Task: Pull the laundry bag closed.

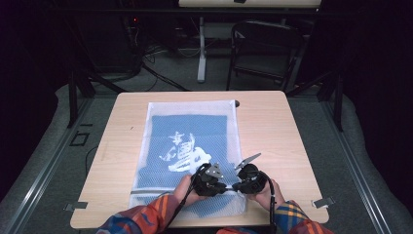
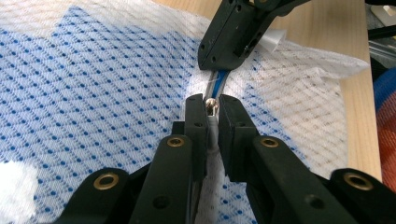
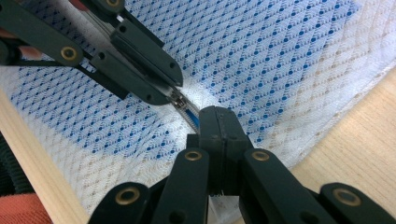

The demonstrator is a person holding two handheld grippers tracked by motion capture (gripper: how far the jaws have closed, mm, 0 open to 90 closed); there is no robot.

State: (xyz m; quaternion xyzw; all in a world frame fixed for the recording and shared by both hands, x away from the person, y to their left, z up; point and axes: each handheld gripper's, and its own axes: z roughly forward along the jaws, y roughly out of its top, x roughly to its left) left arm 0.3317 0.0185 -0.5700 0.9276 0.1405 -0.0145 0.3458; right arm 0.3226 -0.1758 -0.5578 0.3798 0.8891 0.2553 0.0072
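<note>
Left gripper is pinching the zipper pull on the mesh laundry bag lying on the bench while right gripper is clamping the zipper tape, so next probably sliding the pull along steadily.

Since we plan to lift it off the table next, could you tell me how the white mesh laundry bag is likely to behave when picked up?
Probably floppy: the mesh laundry bag lies flat and soft on the table, and would likely sag around the blue cloth inside. It looks light, being thin netting. The left gripper, shut on the zipper pull, suggests that the mesh may bunch when tugged.
</note>
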